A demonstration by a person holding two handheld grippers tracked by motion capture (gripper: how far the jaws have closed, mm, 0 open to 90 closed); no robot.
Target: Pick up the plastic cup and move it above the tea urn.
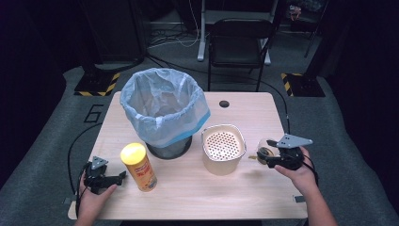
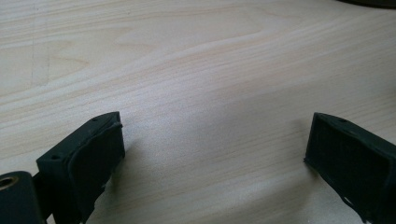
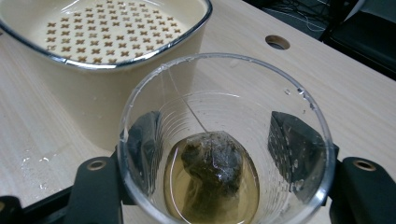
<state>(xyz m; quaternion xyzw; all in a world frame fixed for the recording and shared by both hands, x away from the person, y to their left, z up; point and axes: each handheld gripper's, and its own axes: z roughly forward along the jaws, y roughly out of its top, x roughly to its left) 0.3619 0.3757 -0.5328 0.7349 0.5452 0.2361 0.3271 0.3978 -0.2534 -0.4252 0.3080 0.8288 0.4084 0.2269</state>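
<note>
My right gripper is shut on a clear plastic cup, held a little above the table at the right. In the right gripper view the cup stands between the two black pads of the gripper. A wet tea bag lies in a little yellowish tea at its bottom, its string running up the wall. Just left of the cup stands a cream container with a perforated strainer insert. My left gripper rests open on the table at the front left, nothing between its fingers.
A yellow snack can stands upright just right of the left gripper. A mesh bin lined with a pale blue bag is behind it. The table has a cable hole at the back. A black chair stands beyond the table.
</note>
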